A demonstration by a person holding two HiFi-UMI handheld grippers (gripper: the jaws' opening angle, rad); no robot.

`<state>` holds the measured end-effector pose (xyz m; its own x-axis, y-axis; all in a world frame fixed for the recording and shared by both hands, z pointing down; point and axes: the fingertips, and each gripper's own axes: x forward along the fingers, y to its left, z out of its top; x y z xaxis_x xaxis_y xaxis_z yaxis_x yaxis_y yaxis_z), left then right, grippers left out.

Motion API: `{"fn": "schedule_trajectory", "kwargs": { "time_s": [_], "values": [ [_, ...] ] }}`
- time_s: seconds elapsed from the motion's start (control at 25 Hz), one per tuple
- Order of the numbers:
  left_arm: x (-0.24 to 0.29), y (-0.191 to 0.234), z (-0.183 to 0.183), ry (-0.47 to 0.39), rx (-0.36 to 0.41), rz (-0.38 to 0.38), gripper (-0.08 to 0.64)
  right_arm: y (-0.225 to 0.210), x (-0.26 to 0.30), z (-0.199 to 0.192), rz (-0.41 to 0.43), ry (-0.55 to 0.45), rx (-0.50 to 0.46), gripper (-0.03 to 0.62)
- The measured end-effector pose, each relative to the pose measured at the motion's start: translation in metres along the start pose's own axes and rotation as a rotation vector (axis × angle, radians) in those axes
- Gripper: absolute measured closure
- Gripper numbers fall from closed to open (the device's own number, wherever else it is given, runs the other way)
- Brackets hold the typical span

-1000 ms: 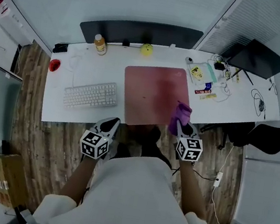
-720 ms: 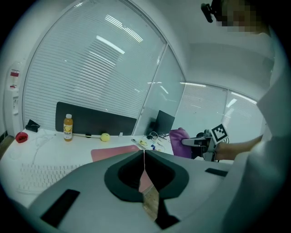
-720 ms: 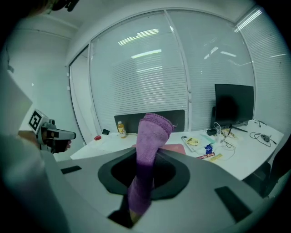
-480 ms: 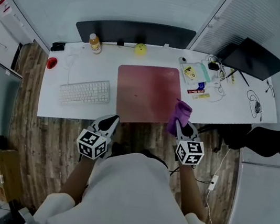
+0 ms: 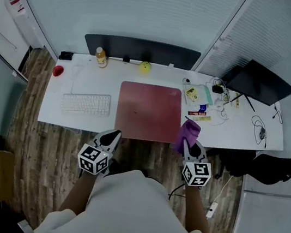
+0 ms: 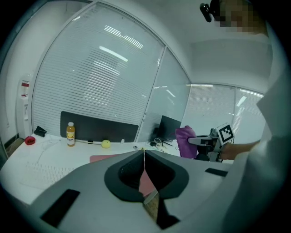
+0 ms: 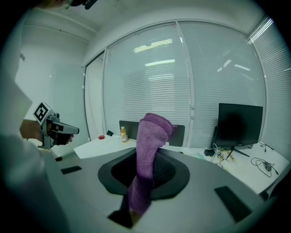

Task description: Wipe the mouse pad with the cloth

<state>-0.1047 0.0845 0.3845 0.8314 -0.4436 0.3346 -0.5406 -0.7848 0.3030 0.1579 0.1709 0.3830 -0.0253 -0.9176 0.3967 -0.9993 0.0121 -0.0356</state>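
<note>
At the mouse pad's (image 5: pixel 149 111) five o'clock corner, the right gripper (image 5: pixel 187 143) pinches the cloth (image 5: pixel 188 130) aloft; left gripper (image 5: pixel 114 134) closed, empty; wiping seemingly unstarted.

Head view: sat high over the person (image 5: pixel 130 210), faced steeply down from far off, and took in the whole counter (image 5: pixel 78 119).
Left gripper view: rode the left hand-held gripper (image 6: pixel 143 154) by the counter's near edge, faced forward and rightward.
Right gripper view: rode the right hand-held gripper (image 7: pixel 148 152), faced forward and leftward.
Shared by all three: counter and bottle (image 5: pixel 101 56). Each gripper view caught the other hand-held gripper.
</note>
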Motion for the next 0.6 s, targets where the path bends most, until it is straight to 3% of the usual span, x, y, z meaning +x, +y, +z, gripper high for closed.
{"fn": "schedule_trajectory", "kwargs": {
  "time_s": [0.6],
  "values": [
    [0.0001,-0.002,0.0114,-0.02,0.013,0.027,0.54,0.0031,0.0021,0.0014,0.053,-0.009,0.007,0.517]
  ]
}}
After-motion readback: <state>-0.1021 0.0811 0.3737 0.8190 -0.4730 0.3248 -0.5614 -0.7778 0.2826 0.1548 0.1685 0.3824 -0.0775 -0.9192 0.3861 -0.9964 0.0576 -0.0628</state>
